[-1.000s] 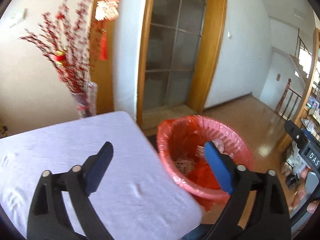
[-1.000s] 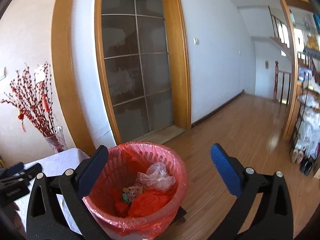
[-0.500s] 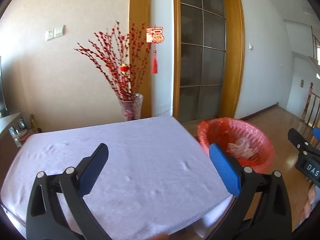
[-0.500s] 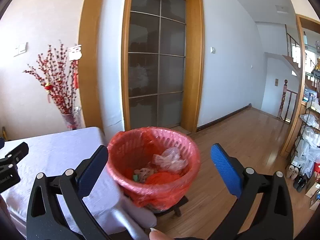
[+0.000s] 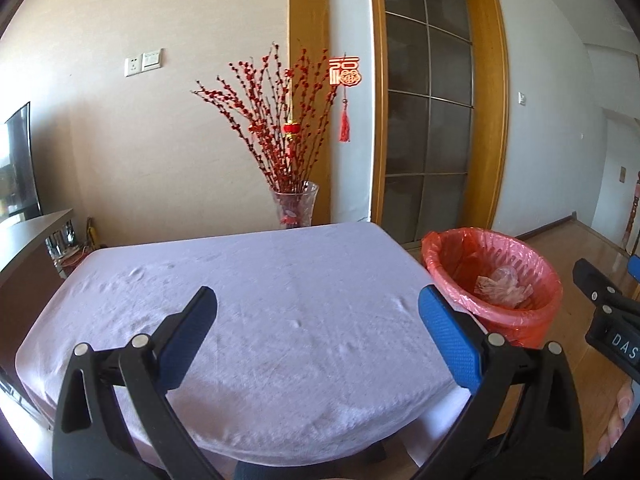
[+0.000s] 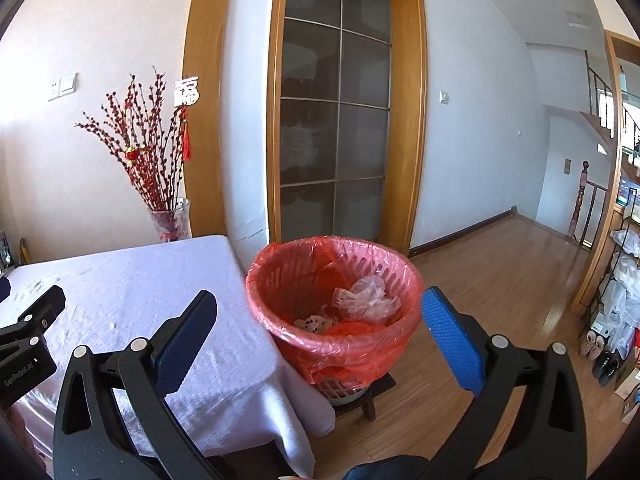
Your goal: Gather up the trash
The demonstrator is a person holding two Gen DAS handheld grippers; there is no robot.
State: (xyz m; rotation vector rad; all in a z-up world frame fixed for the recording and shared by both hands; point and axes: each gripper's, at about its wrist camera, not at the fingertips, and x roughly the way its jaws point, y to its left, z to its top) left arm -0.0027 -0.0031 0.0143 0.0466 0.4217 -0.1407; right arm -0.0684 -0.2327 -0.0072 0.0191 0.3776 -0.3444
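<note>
A red basket with a red plastic liner (image 6: 334, 304) stands on a low stool to the right of the table; it also shows in the left wrist view (image 5: 492, 276). Crumpled clear plastic (image 6: 366, 298) and other scraps lie inside it. My left gripper (image 5: 318, 330) is open and empty above the table with the white cloth (image 5: 240, 300). My right gripper (image 6: 320, 332) is open and empty, held back from the basket. The cloth shows no loose trash.
A glass vase with red branches (image 5: 294, 208) stands behind the table's far edge. A dark glass door (image 6: 334, 132) in a wooden frame is behind the basket. A wooden floor (image 6: 500, 280) spreads right. A wire shelf with bags and shoes (image 6: 616, 300) is far right.
Both grippers have drawn back and swung left. The table now fills the left wrist view, and the basket sits farther off in both views. Both jaws have stayed open.
</note>
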